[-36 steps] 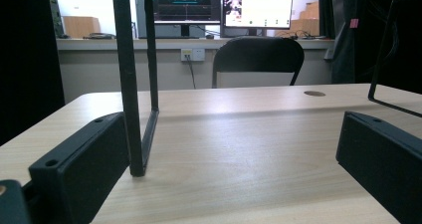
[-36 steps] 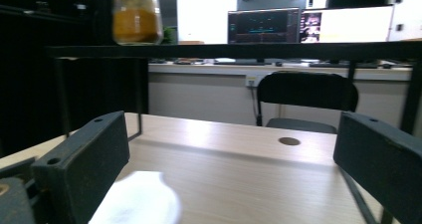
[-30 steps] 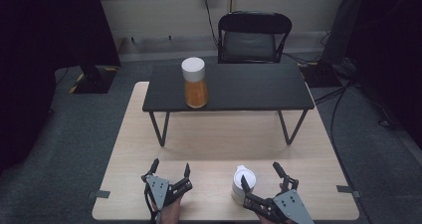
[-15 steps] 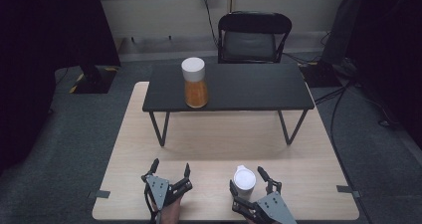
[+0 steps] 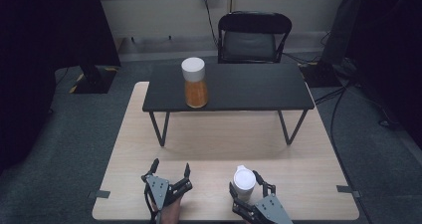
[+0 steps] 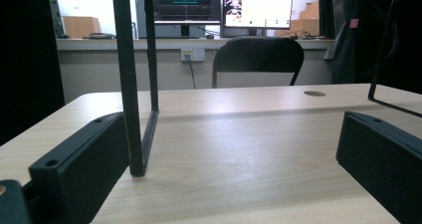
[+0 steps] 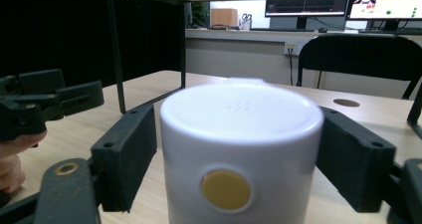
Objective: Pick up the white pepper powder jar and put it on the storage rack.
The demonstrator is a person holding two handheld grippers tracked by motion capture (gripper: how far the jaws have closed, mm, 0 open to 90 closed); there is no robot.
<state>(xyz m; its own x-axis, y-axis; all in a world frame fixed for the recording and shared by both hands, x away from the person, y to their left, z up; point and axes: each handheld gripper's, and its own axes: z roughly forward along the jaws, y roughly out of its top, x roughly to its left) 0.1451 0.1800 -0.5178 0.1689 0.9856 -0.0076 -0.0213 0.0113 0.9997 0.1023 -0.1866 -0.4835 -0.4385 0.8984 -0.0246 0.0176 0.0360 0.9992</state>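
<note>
White lidded cup [image 5: 244, 181] at worktop [image 5: 214, 149] near edge, betw right tongs [image 5: 246, 187] jaws, contact unclear, left tongs [image 5: 169, 170] wide open, empty, black bench [image 5: 234, 87] w/ orange jar [image 5: 194, 82] beyond, chair [image 5: 254, 37] behind, cup base cut off in right gripper view.

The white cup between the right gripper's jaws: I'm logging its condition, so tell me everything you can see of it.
The white cup stands upside down on the wooden table, near its front edge, flat base up. It looks like smooth matte plastic, round, with a small yellow-brown disc on the side facing the camera. The right gripper has a black jaw on each side of it, close to its wall; whether they press it cannot be told. Nothing else touches it.
</note>
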